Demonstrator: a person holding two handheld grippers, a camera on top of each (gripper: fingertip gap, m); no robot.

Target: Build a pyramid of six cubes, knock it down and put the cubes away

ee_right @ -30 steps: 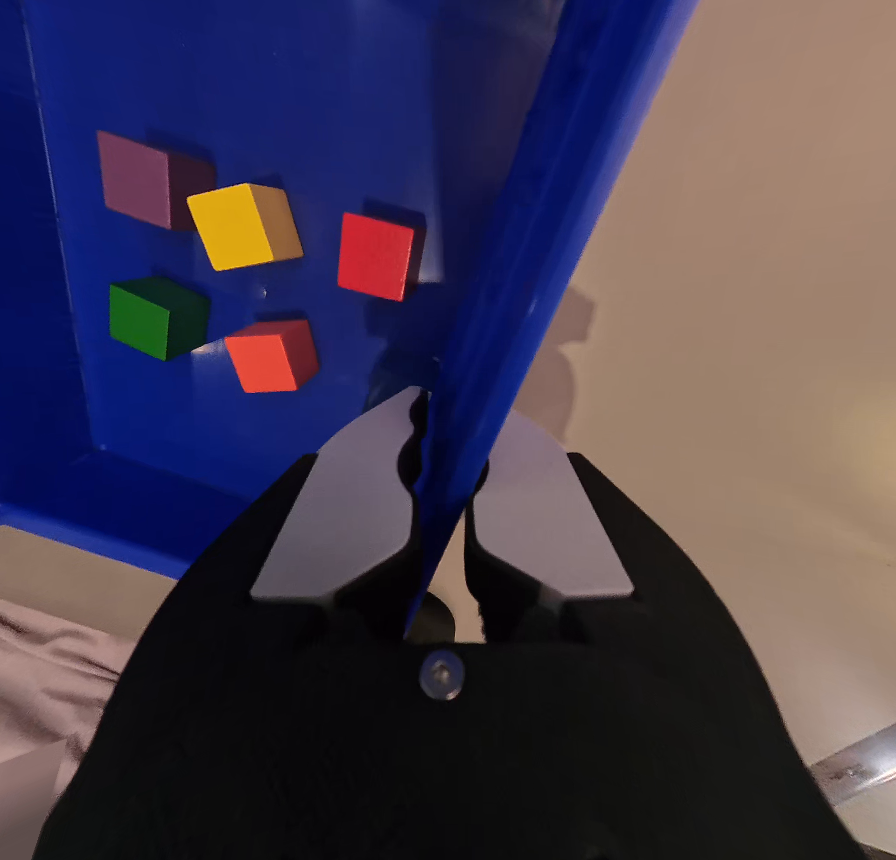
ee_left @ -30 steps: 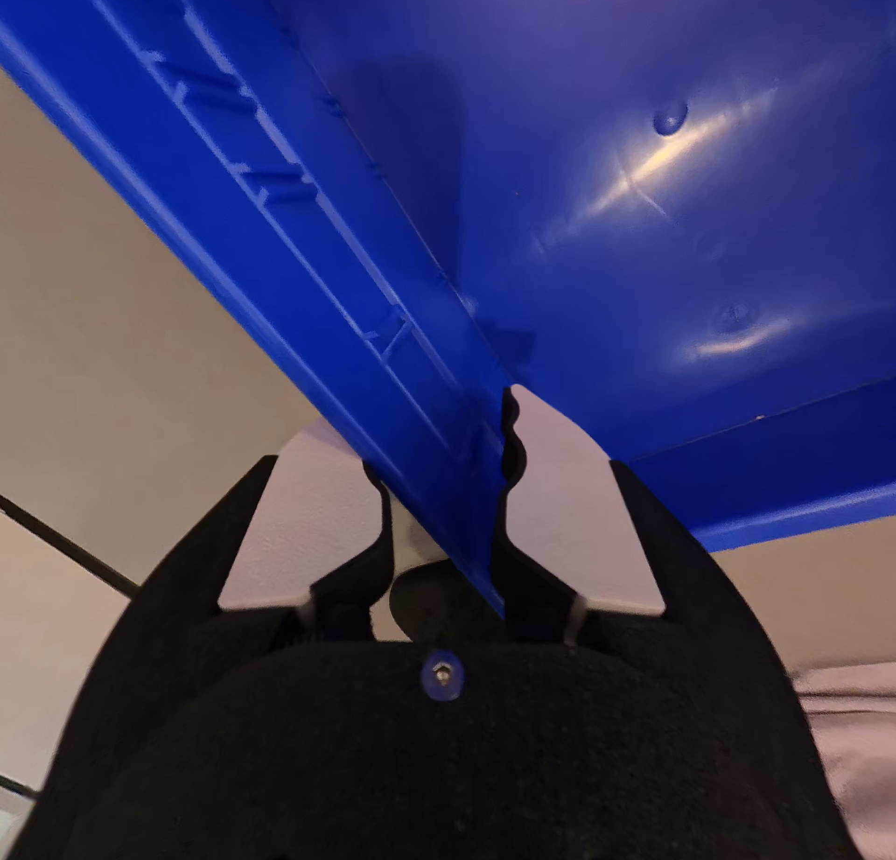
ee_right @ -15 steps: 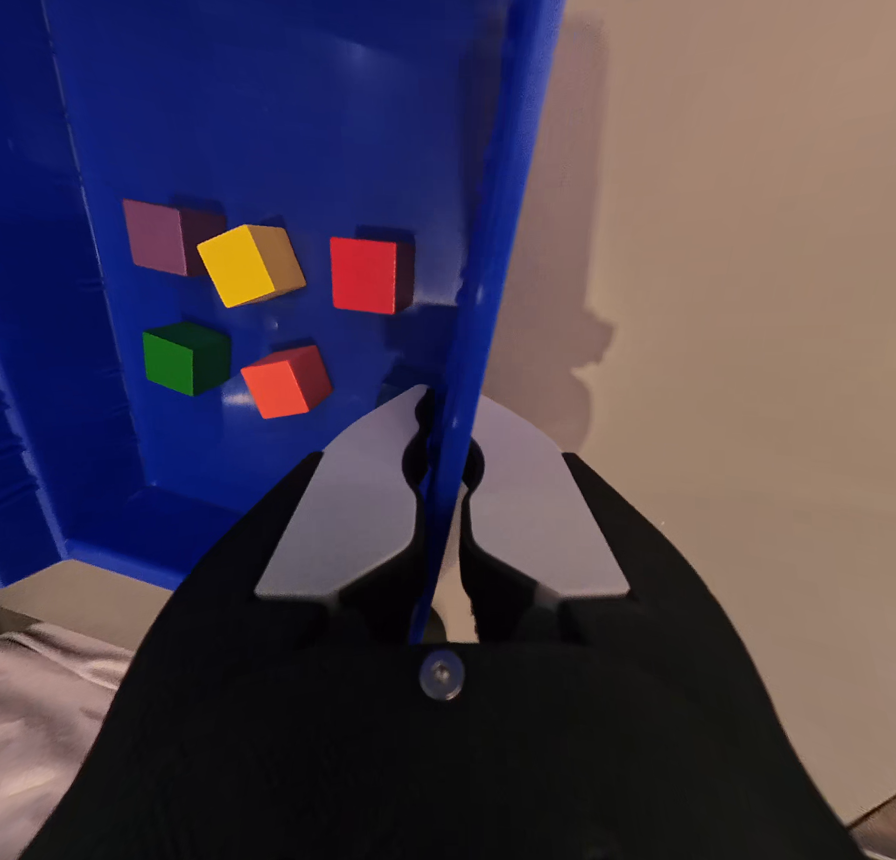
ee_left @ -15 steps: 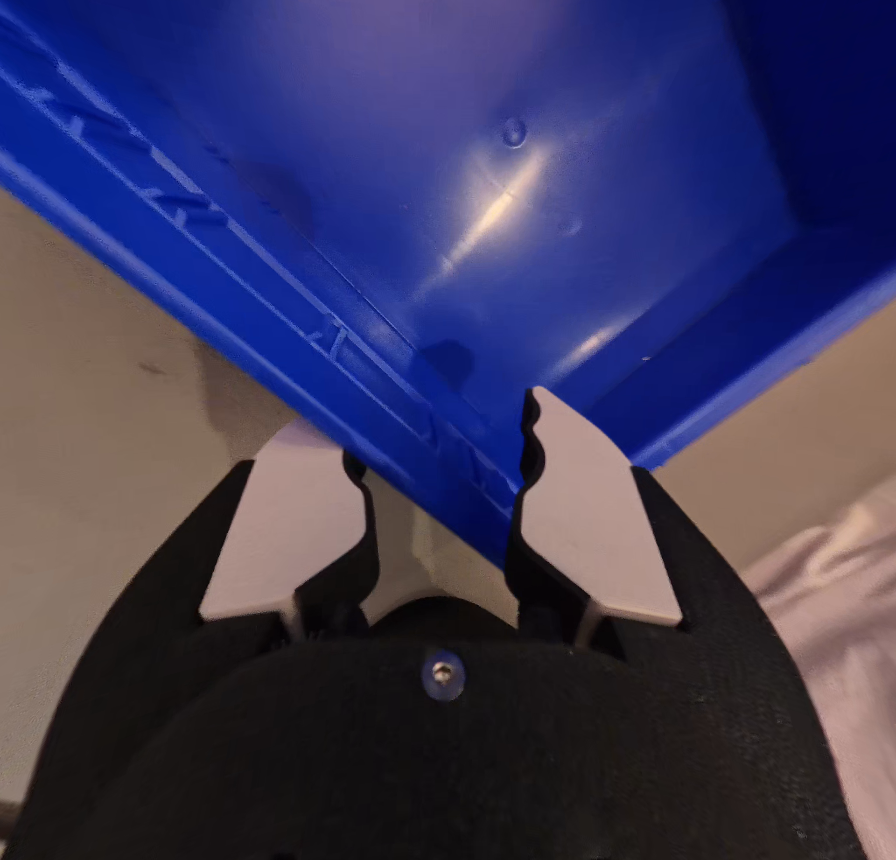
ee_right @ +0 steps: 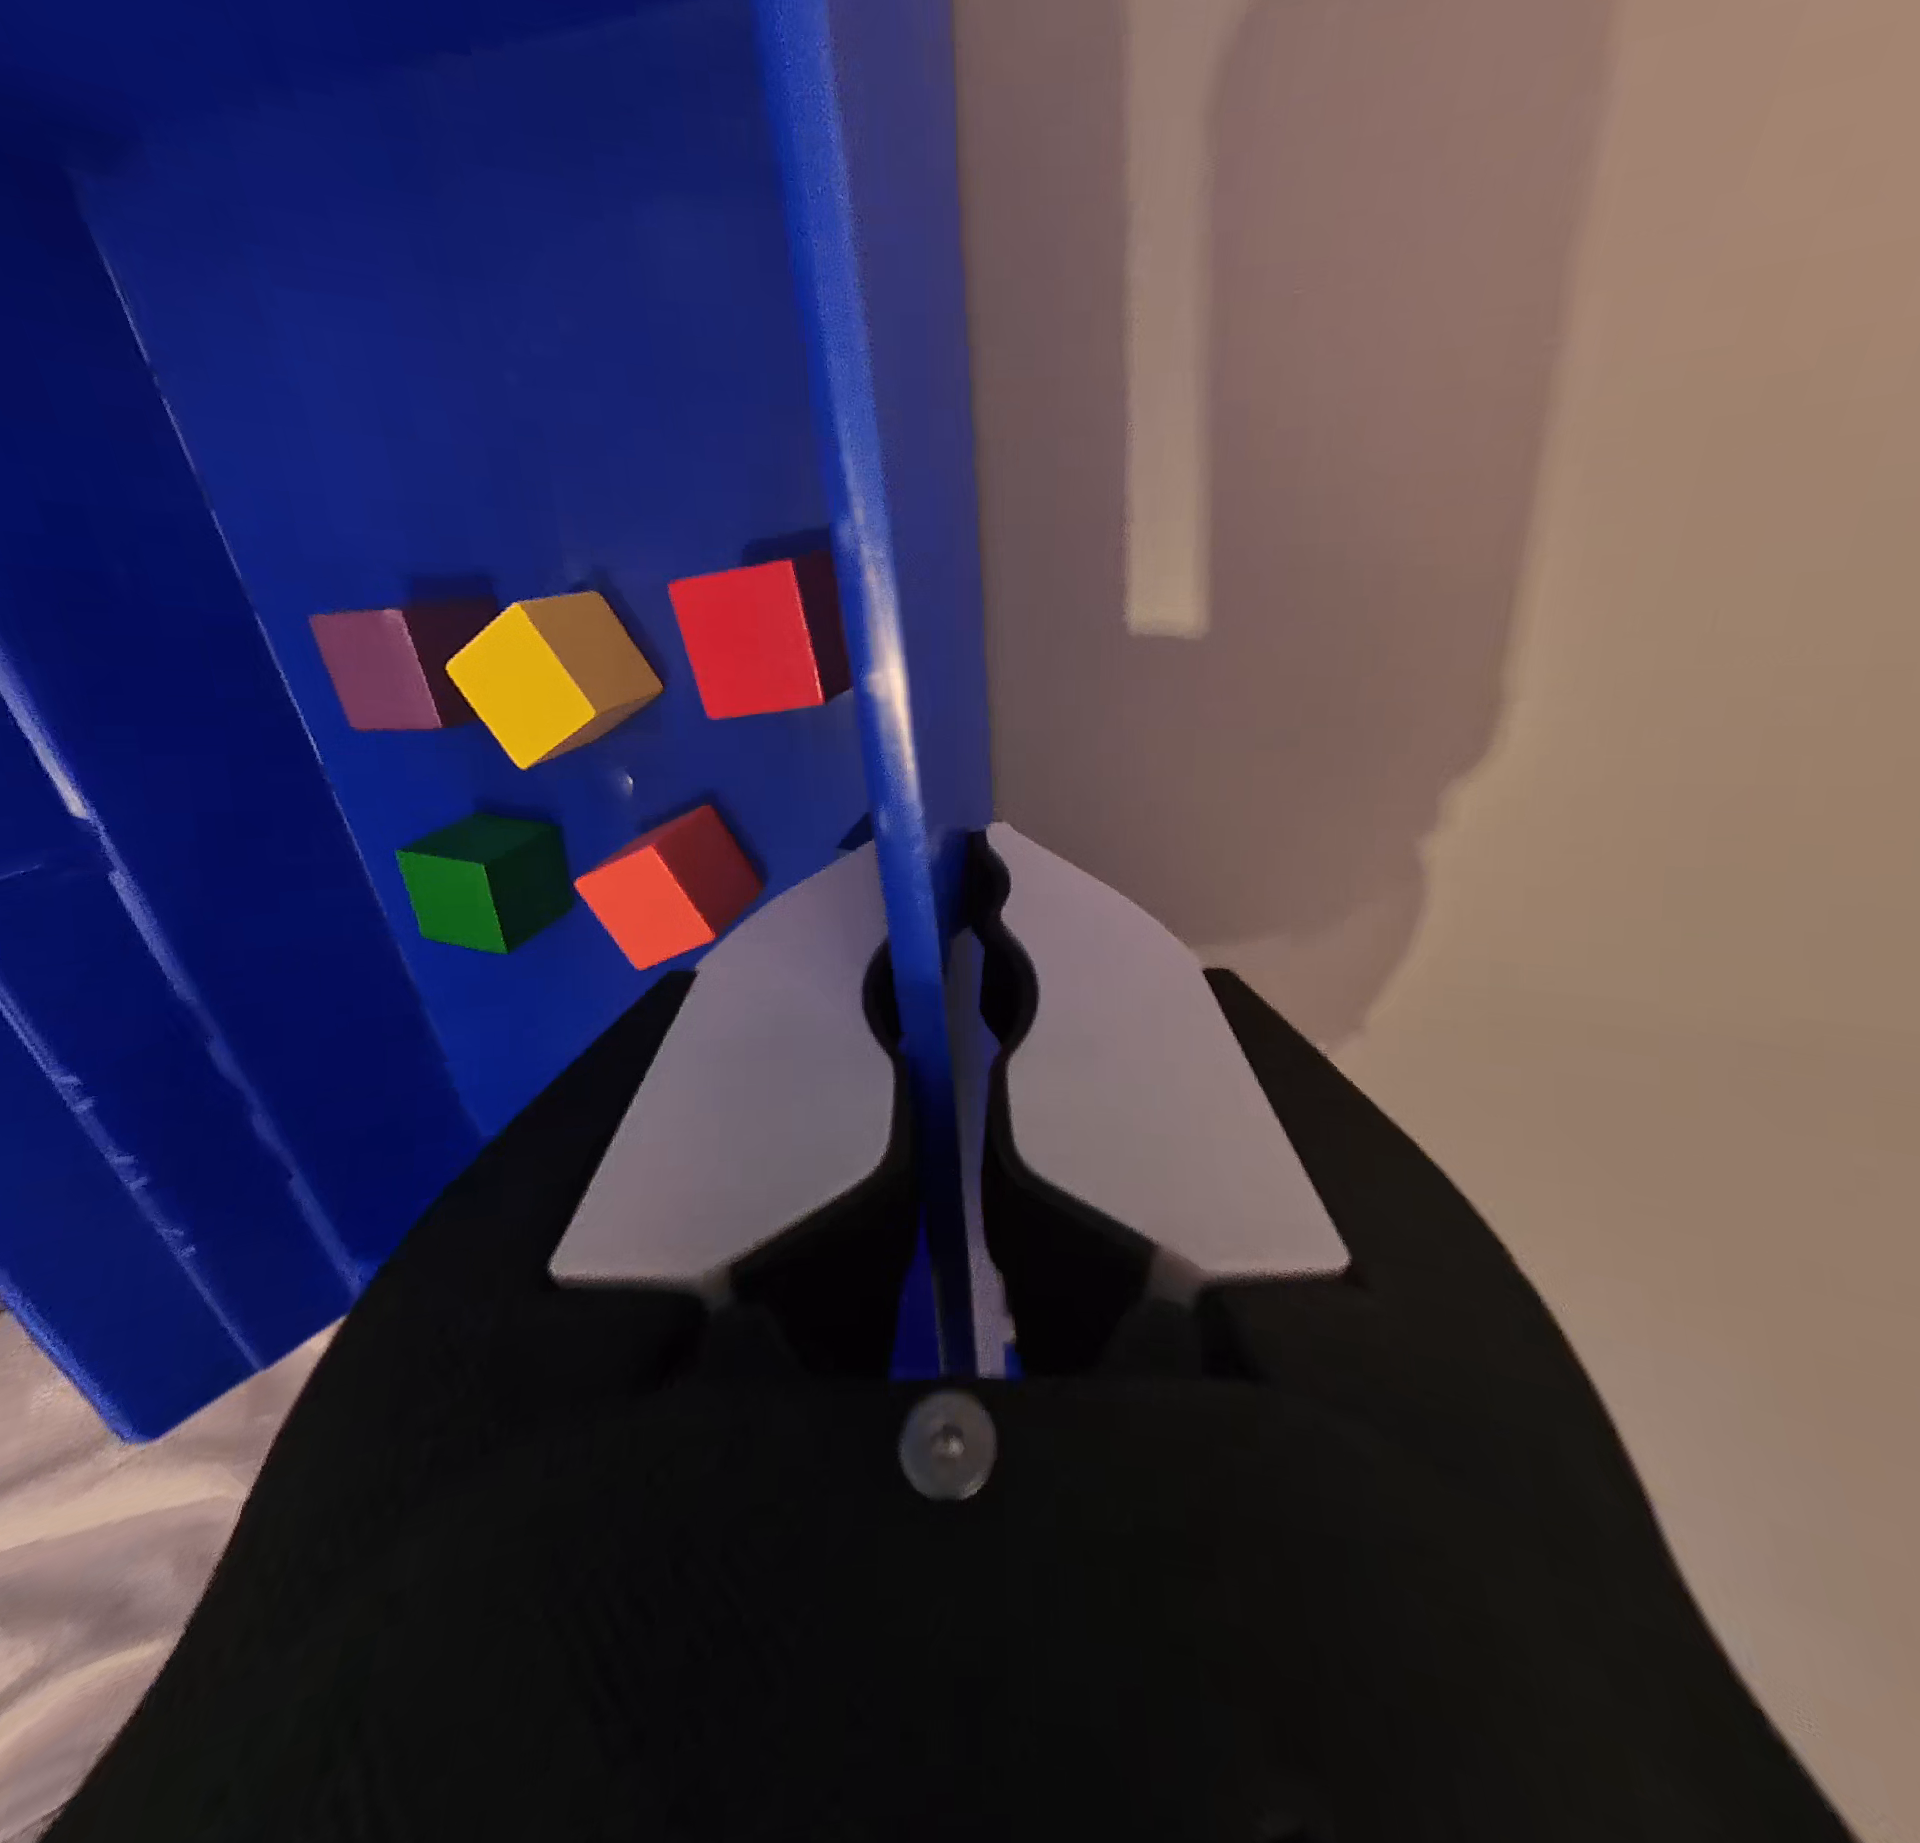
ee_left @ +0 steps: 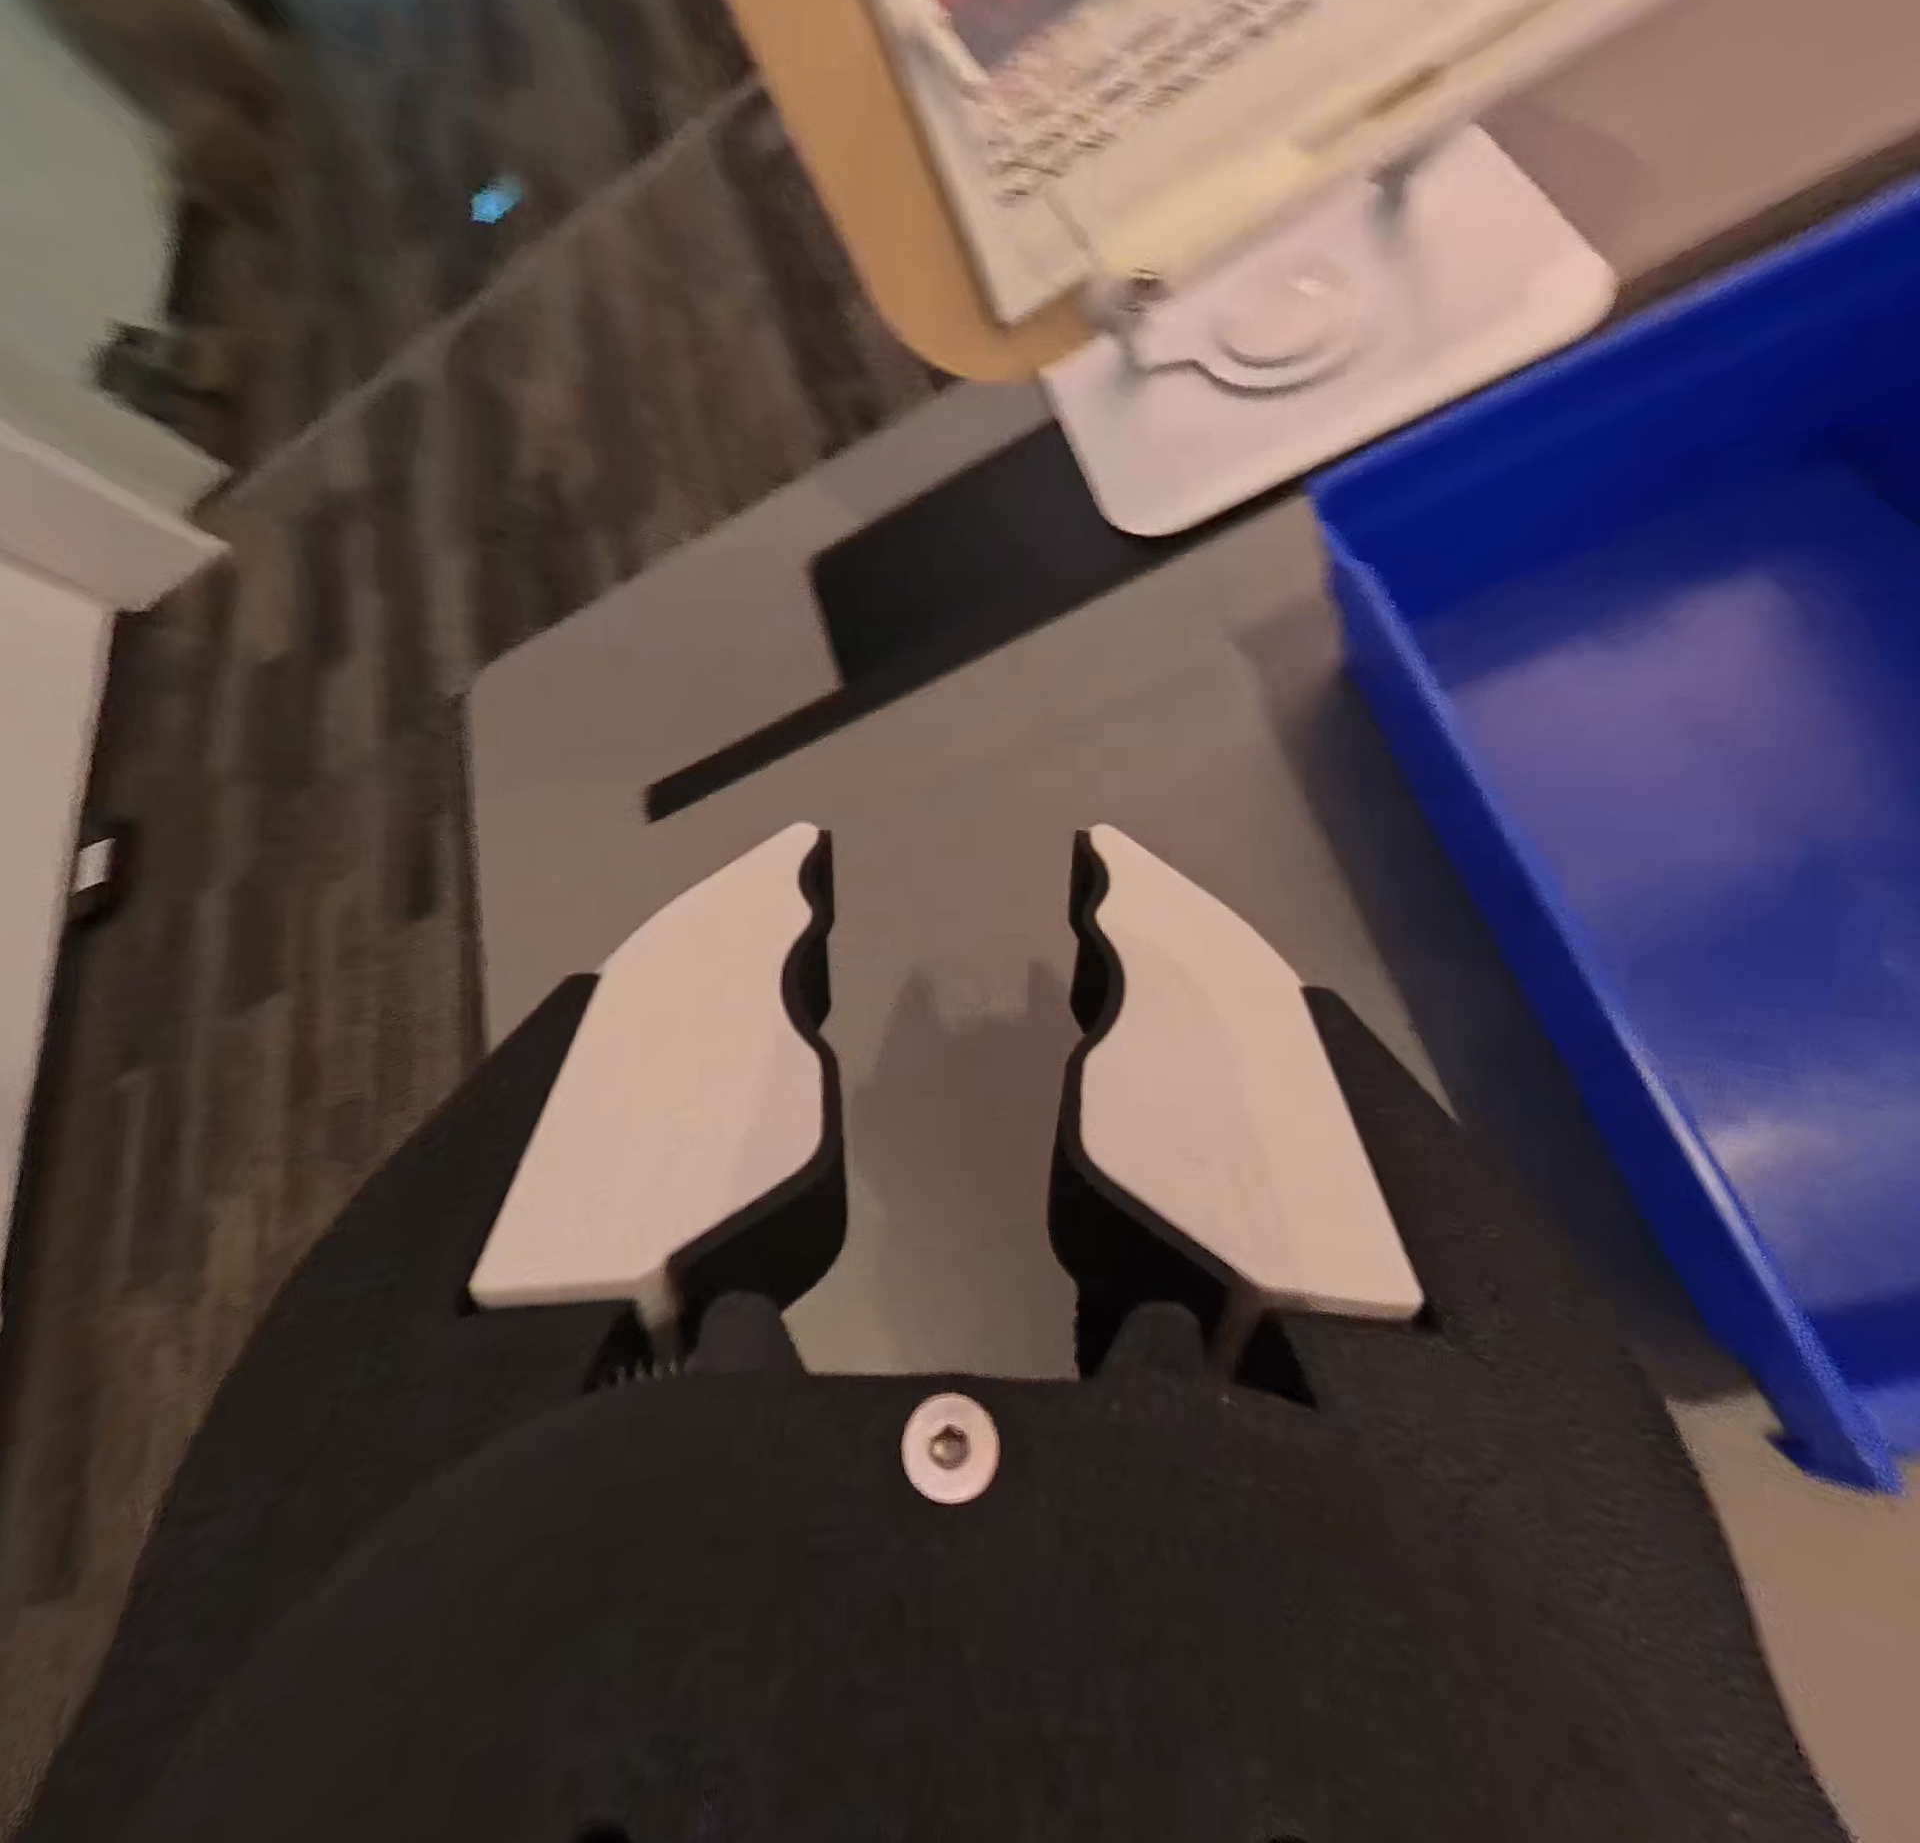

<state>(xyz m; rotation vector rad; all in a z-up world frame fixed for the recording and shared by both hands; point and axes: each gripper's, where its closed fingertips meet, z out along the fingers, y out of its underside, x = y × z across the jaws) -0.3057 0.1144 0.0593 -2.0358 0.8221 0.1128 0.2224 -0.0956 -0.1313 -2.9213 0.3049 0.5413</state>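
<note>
Right wrist view: right gripper (ee_right: 940,920), jaws clamped on blue bin (ee_right: 520,339) wall; five cubes visible inside at 10 o'clock; sixth unseen, storage seemingly nearly complete. Left gripper (ee_left: 951,843), jaws apart, empty above bench (ee_left: 1039,733).

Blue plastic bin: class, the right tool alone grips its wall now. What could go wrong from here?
1. The blue plastic bin hangs from the right tool by one thin wall; it may twist or slip.
2. The open left tool gives no support.
3. The loose yellow wooden cube could slide.
</note>
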